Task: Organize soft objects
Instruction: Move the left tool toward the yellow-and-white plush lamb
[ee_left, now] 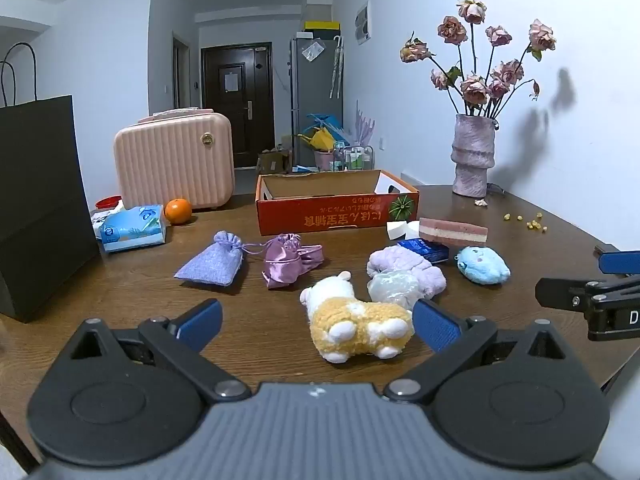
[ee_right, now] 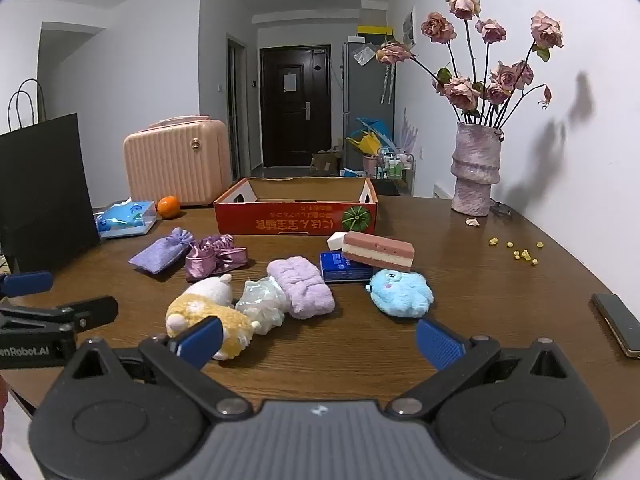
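Both grippers hovered low over the near edge of the brown wooden table (ee_left: 280,344), pointing toward the far wall. The left gripper (ee_left: 318,322) stood with its blue pads spread wide and nothing clamped; the yellow-and-white plush animal (ee_left: 356,320) lay on the table between the pads, nearer the right-hand one, with a gap to the left. Its long axis ran diagonally, head pointing away and to the left, feet toward the gripper.

The right gripper (ee_right: 320,340) was likewise spread wide and empty, over bare table in front of the toys.

Just beyond the plush animal lay a pale translucent soft piece (ee_left: 394,286), touching a lilac towelling roll (ee_left: 404,266) whose long axis ran from far-left to near-right. To the right, set apart, lay a blue plush (ee_right: 400,292), long axis roughly crosswise. Behind it a pink-and-cream layered sponge block (ee_right: 378,250) rested on a dark blue packet (ee_right: 340,268), lengthwise across the table.

To the left, a lavender drawstring pouch (ee_left: 212,262) and a shiny purple pouch (ee_left: 286,260) lay side by side, necks pointing away. An open red cardboard box (ee_left: 336,210) stood behind, long side facing the grippers.
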A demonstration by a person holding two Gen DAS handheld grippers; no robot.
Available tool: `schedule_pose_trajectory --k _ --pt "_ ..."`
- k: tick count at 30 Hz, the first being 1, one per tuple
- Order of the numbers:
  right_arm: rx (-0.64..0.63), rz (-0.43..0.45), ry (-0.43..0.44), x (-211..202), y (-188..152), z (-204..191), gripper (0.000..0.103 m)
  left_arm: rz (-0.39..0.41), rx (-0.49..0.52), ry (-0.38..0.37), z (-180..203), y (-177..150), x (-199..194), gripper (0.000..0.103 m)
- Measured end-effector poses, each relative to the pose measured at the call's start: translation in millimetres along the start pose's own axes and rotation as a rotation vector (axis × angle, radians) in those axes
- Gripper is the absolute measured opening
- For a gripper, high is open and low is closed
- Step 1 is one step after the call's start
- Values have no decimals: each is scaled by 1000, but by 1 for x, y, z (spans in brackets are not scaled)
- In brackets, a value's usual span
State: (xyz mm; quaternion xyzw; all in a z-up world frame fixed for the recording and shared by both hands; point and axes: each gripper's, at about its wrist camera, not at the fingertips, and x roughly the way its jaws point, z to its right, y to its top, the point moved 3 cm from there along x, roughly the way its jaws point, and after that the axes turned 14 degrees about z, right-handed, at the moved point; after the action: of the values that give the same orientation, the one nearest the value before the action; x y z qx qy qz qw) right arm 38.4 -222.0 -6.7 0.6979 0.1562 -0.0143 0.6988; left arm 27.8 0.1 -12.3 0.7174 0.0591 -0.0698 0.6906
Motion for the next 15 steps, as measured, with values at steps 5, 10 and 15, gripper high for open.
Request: schedule_pose_trajectory --k 5,10,15 --pt "0 -6 0 1 0 -1 103 2 -12 -4 -1 0 0 103" --pt "-4 -9 1 1 -1 -2 103 -2 -13 -5 -2 0 1 103" --pt "-5 -8 -3 -1 1 -3 103 -3 -14 -4 0 2 3 103"
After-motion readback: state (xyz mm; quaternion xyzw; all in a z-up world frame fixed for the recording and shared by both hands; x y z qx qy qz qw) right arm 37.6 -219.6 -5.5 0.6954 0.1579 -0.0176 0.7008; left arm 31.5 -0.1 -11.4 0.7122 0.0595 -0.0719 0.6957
